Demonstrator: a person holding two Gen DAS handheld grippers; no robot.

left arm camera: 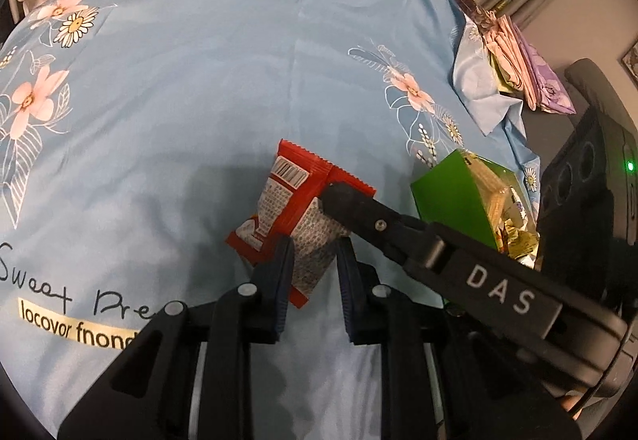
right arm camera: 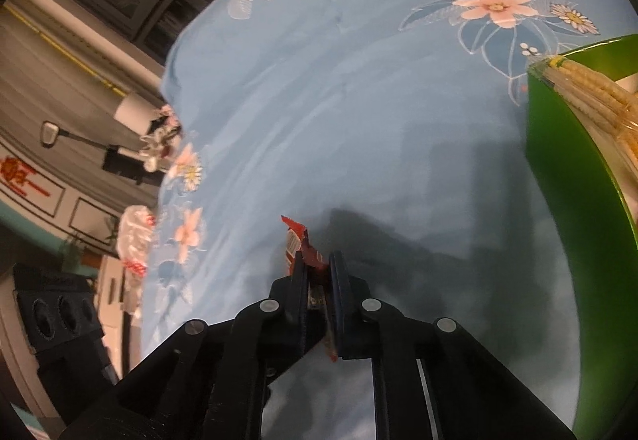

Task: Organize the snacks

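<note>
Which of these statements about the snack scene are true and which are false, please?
1. Both tools grip the same red snack packet. True: the left tool holds its lower end and the right tool pinches its upper edge.
2. The green box is empty. False: it holds wrapped snacks, among them pale wafers.
3. The cloth is blue with a flower print. True.
4. The packet lies inside the green box. False: it is outside, to the left of the box in the left wrist view.
5. The right tool is wide open. False: it is closed on the packet.
</note>
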